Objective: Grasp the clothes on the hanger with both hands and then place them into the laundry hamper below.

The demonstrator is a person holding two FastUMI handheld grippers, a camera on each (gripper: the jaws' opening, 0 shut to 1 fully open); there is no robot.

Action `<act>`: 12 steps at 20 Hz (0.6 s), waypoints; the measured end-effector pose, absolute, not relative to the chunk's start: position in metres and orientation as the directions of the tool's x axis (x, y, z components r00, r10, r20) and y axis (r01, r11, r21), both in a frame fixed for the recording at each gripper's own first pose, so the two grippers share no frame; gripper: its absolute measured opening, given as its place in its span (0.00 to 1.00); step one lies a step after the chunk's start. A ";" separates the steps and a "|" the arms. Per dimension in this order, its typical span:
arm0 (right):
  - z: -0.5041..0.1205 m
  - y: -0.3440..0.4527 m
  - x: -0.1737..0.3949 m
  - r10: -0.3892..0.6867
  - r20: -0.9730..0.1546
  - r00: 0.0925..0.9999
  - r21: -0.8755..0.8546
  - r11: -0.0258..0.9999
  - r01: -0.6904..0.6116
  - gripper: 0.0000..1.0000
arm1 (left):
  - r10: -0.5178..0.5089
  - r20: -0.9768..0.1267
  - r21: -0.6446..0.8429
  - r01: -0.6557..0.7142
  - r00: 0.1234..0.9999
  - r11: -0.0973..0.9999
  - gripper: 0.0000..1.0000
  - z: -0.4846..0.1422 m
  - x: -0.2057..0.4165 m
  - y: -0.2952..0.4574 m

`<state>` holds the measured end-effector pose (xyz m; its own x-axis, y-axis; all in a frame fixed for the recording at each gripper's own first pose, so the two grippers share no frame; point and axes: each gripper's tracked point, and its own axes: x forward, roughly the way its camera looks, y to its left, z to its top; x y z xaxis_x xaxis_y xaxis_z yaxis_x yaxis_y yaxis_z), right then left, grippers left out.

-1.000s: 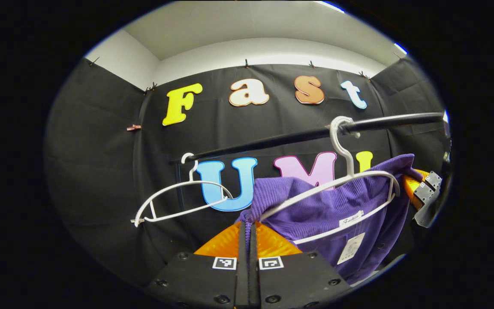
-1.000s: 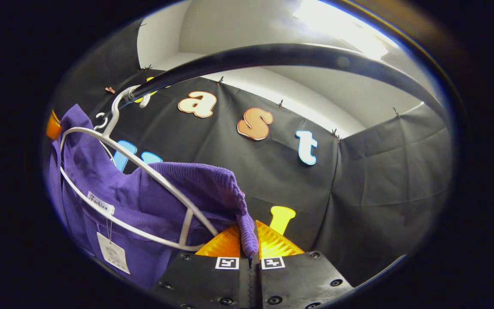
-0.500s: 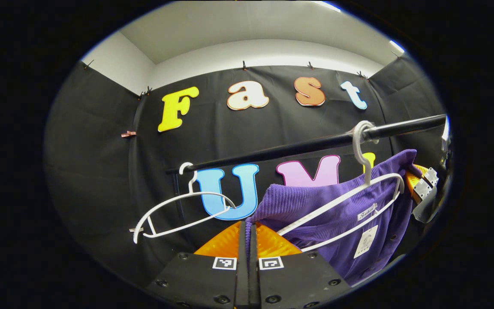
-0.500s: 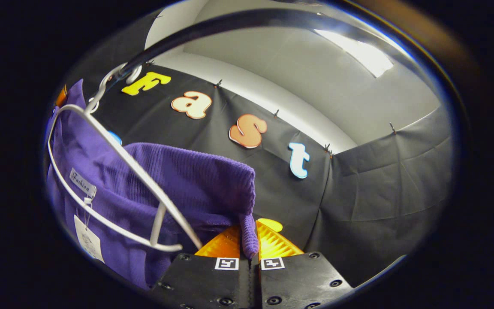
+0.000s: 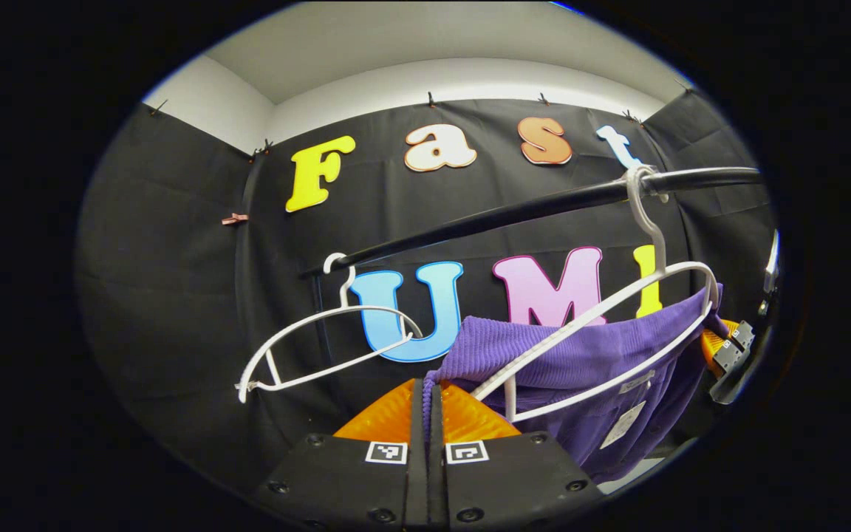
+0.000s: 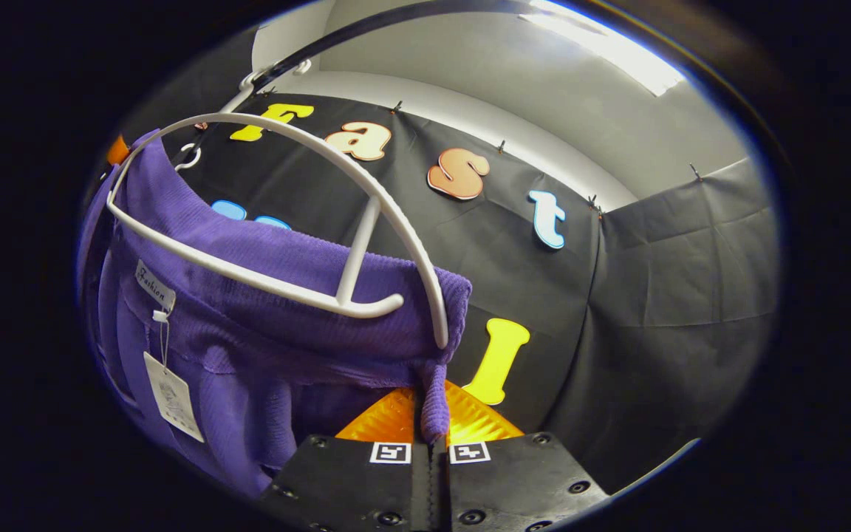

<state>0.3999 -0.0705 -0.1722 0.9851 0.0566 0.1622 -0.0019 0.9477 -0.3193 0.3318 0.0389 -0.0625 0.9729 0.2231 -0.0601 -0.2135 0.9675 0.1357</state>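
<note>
black cloth behind; left gripper (image 5: pixel 427 399) and right gripper (image 6: pixel 433 414) each pinch purple garment (image 5: pixel 603 362) fully closed, under white hanger (image 6: pixel 351 244).

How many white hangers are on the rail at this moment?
2. One bare hanger hangs at the rail's far end in the left gripper view. The other hangs nearer, with the purple garment slipping off it. Others may be out of view.

Black rail (image 5: pixel 514 214) crosses overhead; white hanger (image 6: pixel 337 222) arcs above purple garment (image 6: pixel 263 325); empty hanger (image 5: pixel 322 347) left; open space right of garment.
</note>
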 end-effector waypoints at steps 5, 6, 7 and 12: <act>-0.188 -0.055 0.376 0.101 0.105 0.989 -0.282 0.957 -0.068 0.04 | 0.259 -0.130 0.117 -0.245 0.957 0.962 0.05 -0.094 0.305 0.051; -0.199 -0.049 0.371 0.109 0.078 0.991 -0.287 0.954 -0.082 0.04 | 0.252 -0.165 0.100 -0.238 0.954 0.966 0.05 -0.111 0.299 0.049; -0.207 -0.043 0.365 0.119 0.060 0.991 -0.297 0.950 -0.096 0.04 | 0.242 -0.193 0.082 -0.230 0.951 0.970 0.05 -0.124 0.293 0.045; -0.219 -0.026 0.317 0.174 0.021 0.985 -0.315 0.936 -0.159 0.04 | 0.199 -0.258 0.050 -0.192 0.945 0.980 0.05 -0.171 0.267 0.019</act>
